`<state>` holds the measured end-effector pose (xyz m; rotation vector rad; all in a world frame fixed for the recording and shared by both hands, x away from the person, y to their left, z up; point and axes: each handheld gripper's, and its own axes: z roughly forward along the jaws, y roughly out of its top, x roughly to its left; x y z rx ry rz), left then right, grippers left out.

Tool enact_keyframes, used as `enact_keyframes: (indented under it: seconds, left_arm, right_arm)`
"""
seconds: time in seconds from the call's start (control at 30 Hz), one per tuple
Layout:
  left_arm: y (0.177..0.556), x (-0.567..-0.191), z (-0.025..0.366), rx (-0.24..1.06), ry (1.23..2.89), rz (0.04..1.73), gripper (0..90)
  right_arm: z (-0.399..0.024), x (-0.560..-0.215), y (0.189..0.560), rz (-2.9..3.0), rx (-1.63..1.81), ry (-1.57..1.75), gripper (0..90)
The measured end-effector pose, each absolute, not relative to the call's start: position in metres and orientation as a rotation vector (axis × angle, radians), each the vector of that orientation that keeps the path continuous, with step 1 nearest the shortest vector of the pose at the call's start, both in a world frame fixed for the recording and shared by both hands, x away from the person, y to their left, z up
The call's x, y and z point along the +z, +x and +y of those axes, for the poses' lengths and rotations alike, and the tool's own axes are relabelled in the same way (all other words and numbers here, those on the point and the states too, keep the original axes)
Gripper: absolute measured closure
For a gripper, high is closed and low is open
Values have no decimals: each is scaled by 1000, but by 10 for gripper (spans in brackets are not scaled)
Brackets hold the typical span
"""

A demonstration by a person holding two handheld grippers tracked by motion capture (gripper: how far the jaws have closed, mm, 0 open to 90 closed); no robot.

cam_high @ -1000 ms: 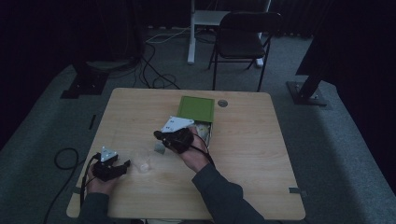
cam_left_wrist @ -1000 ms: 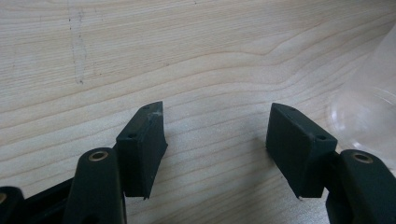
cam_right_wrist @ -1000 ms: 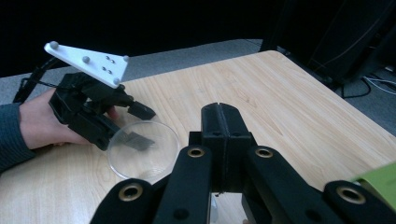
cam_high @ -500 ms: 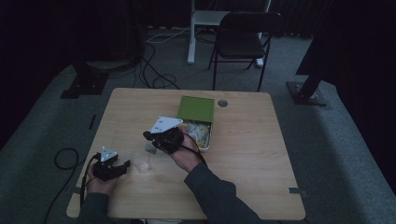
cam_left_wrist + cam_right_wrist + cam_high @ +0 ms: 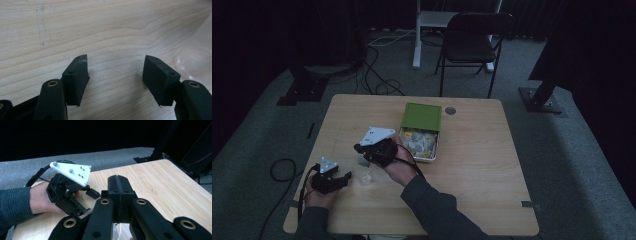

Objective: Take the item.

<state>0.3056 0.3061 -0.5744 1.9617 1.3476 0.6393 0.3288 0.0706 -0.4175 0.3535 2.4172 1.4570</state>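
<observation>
- The desk (image 5: 492,190) carries an open tin (image 5: 419,157) with its green lid (image 5: 422,116) standing up behind it. Small pale packets lie inside.
- The right claw (image 5: 358,148) has left the tin in the last second. It was above the tin's near edge and is now well to the left of it, pointing toward the person's left hand.
- Its jaws are clenched flat together in the right gripper view (image 5: 119,187). I cannot tell if something thin is pinched between them.
- The left claw (image 5: 115,75) has stayed in its place, released, with bare wood between the jaws.
- The clear cup (image 5: 367,176) stands just beside the left claw, below the right one. I judge the right claw brings something from the tin to this cup.
</observation>
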Motion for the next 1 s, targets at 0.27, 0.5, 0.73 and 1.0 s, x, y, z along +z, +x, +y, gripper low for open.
enact_keyframes:
  seconds: [0.27, 0.5, 0.73, 1.0]
  left_arm:
    - [306, -574, 306, 638, 1962, 1348, 385]
    - [306, -574, 306, 639, 1962, 1348, 385]
    - [306, -574, 306, 640, 1965, 1347, 385]
    - [306, -574, 306, 641, 1962, 1347, 385]
  right_arm:
    - [82, -424, 326, 2448, 1438, 329, 900]
    - [86, -432, 326, 2477, 1411, 321, 828]
    - [75, -433, 330, 2464, 1408, 373, 737]
    - [55, -431, 330, 2443, 1416, 412, 722]
